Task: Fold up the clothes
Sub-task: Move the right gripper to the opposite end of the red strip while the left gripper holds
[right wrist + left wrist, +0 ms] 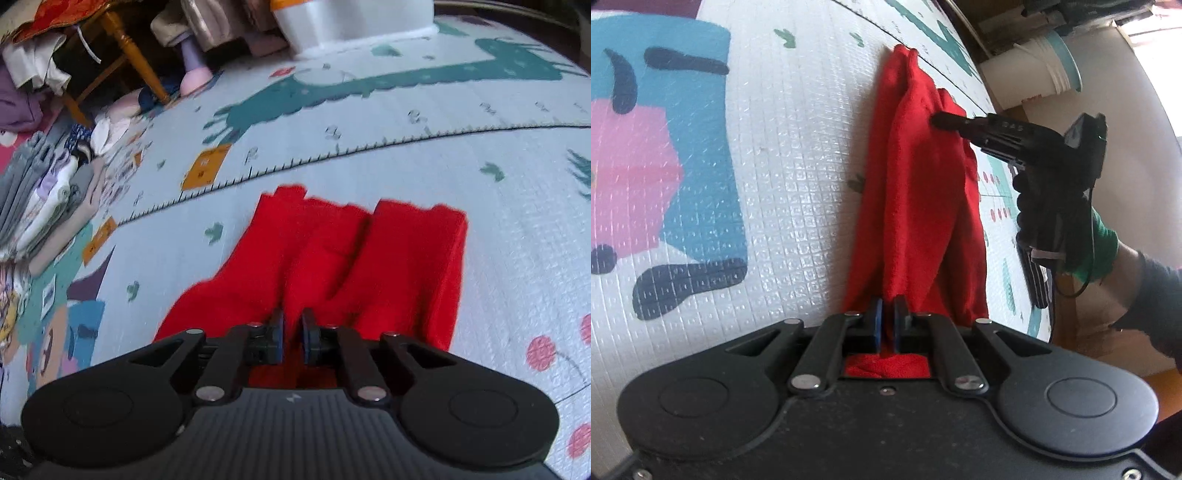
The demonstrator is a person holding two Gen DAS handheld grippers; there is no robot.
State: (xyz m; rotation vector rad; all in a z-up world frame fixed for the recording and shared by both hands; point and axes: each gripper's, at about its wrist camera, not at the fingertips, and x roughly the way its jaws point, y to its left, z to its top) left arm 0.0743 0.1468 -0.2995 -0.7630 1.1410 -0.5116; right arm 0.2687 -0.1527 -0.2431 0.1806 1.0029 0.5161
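A red garment point(923, 192) lies in a long bunched strip on the patterned play mat point(783, 147). My left gripper point(888, 317) is shut on its near end, with red cloth pinched between the blue pads. Farther along the strip, my right gripper point(936, 120), held by a gloved hand point(1052, 221), has its tip on the cloth's right side. In the right wrist view the red garment point(332, 258) spreads in folds ahead. The right gripper point(293, 332) has its pads narrowly apart, with a ridge of red cloth filling the gap.
A stack of folded clothes point(44, 206) sits at the mat's left edge, below a wooden chair leg point(136, 55) and piled laundry. A white container point(351, 22) stands at the far end. Stacked white buckets point(1034, 74) stand off the mat's edge.
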